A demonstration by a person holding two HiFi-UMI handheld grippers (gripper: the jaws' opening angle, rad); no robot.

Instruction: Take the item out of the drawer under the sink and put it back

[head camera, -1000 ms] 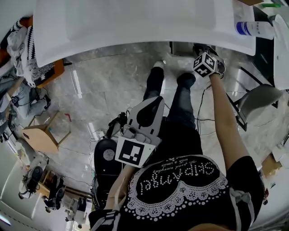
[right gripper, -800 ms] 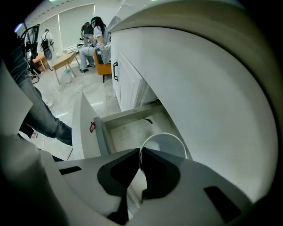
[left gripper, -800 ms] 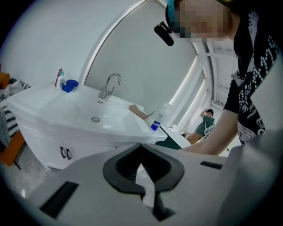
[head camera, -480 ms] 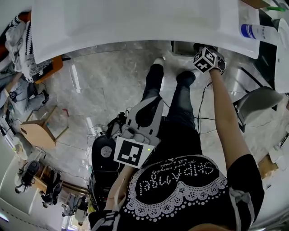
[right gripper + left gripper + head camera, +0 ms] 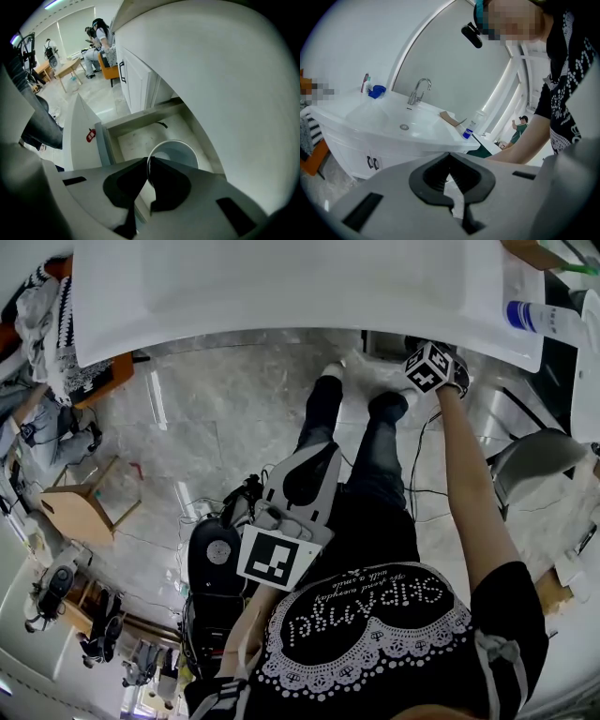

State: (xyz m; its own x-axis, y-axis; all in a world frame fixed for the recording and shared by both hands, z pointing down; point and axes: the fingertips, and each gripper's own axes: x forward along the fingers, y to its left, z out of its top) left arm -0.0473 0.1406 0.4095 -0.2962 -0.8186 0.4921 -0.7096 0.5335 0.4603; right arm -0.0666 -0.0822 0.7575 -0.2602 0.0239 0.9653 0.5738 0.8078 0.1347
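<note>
My right gripper [image 5: 149,163] was clamped on the near rim of the white cup [image 5: 180,151], pointing steeply down into the open drawer [image 5: 140,133] under the sink [image 5: 281,287]. The cup was inside the drawer, by its right wall; I couldn't tell whether it rested on the bottom. My left gripper [image 5: 449,159] hung by my waist, jaws pressed together and empty, facing the tap [image 5: 419,90]
</note>
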